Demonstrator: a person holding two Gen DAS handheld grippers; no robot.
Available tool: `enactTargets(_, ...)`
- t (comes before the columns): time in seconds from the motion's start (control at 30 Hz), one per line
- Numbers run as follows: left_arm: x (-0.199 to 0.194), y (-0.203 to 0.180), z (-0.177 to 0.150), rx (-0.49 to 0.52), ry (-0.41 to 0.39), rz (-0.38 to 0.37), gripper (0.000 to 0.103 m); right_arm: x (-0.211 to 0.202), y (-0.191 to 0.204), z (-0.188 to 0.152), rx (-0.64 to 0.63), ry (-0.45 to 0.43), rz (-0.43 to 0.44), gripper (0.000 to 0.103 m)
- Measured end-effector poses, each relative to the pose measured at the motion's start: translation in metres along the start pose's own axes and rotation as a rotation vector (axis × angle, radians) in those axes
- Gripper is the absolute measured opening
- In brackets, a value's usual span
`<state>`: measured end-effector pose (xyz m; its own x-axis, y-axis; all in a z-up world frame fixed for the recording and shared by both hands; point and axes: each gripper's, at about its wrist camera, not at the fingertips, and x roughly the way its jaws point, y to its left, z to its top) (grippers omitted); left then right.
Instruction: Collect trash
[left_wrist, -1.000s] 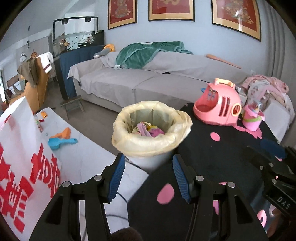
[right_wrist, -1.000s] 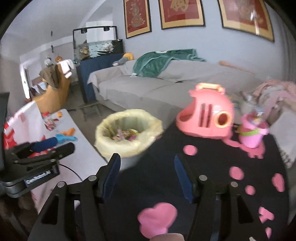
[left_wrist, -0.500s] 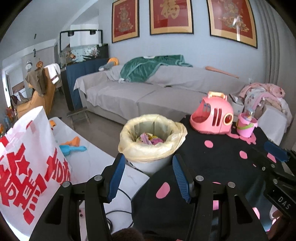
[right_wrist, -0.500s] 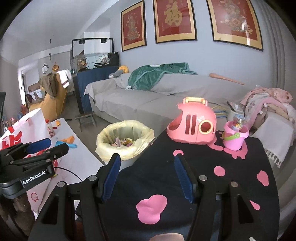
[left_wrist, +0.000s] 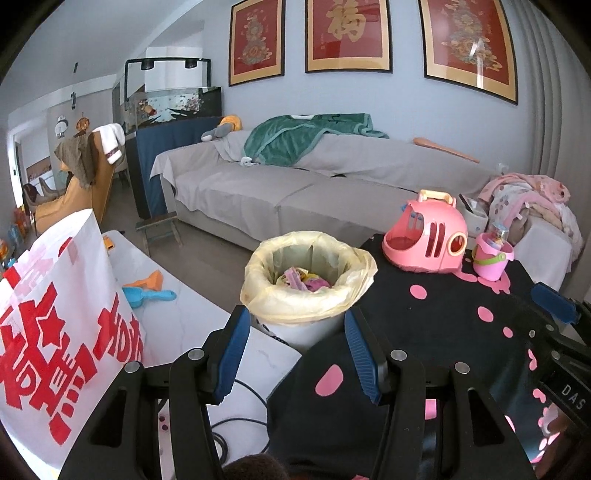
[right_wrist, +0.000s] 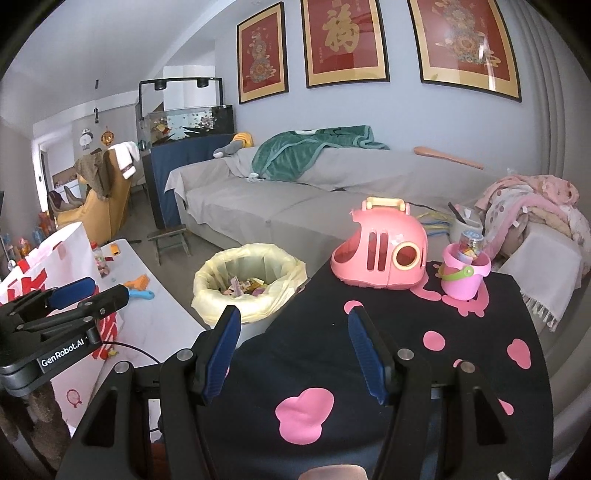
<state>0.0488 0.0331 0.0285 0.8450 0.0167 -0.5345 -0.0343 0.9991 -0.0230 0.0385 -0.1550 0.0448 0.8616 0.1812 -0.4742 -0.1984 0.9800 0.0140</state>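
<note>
Left wrist view shows your left gripper (left_wrist: 293, 349) wide open and empty; your right gripper (right_wrist: 293, 350) likewise. The trash bin (left_wrist: 308, 280), holding scraps, stands just beyond, left of the black cloth (left_wrist: 443, 332).

**Two wrist views, side by side, facing the sofa**

My left wrist camera looks forward and slightly down past its tongs (left_wrist: 293, 347) at the lined trash bin (left_wrist: 308, 284). My right one sits just beside it, over the black table (right_wrist: 388, 350). Both share the bin (right_wrist: 249, 282), pink toy carrier (right_wrist: 380, 254) and sofa (right_wrist: 295, 199).
</note>
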Motion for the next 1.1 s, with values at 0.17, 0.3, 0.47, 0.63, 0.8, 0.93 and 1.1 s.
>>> enactTargets(0.17, 0.0027, 0.001, -0.002, -0.004, 0.011, 0.001, 0.054, 0.0011, 0.0065, -0.0022, -0.008, 0.018, -0.002, 0.058)
enactTargets(0.3, 0.0031, 0.002, -0.0016, -0.005, 0.013, -0.001, 0.054, 0.0012, 0.0073, -0.0017, -0.007, 0.018, -0.002, 0.058)
enactTargets(0.47, 0.0028, 0.0023, -0.0014, -0.005, 0.01, -0.002, 0.054, 0.0005, 0.0082, -0.0011, -0.001, 0.01, -0.009, 0.058)
enactTargets(0.63, 0.0023, 0.0012, -0.0014, -0.004, 0.008, 0.0, 0.054, -0.0006, 0.0064, 0.0002, 0.008, 0.003, -0.013, 0.058)
enactTargets(0.8, 0.0019, 0.0013, -0.0014, -0.005, 0.007, -0.001, 0.054, -0.0007, 0.0064, 0.0002, 0.005, 0.003, -0.014, 0.058)
enactTargets(0.93, 0.002, 0.0012, -0.0017, -0.005, 0.008, -0.001, 0.054, -0.0006, 0.0063, 0.0003, 0.007, 0.003, -0.013, 0.058)
enactTargets(1.1, 0.0016, 0.0007, -0.0023, -0.006, 0.009, 0.0, 0.054, -0.0007, 0.0067, -0.0001, 0.006, 0.005, -0.014, 0.058)
